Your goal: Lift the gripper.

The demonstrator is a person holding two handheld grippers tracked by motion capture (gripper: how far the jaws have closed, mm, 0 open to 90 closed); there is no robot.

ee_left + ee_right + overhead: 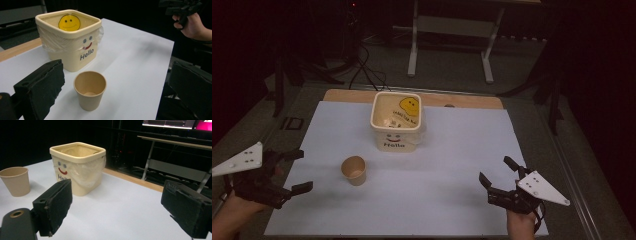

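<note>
Cup [354, 170] stands upright and untouched beside bin [396, 121], left gripper [296, 171] nearest with jaws apart, right gripper [499, 173] likewise spread; grasp not yet begun.

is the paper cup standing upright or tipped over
Upright. The paper cup stands on its base on the white table, mouth up, and its inside looks empty.

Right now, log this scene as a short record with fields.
surface: white sheet over the table
paper cup: upright, empty, brown, left of centre
bin: cream square tub with a smiley face and "Hello", plastic liner, behind the cup
left gripper: open, holding nothing, nearest the cup
right gripper: open, holding nothing, at the sheet's right edge
contact: none
</note>
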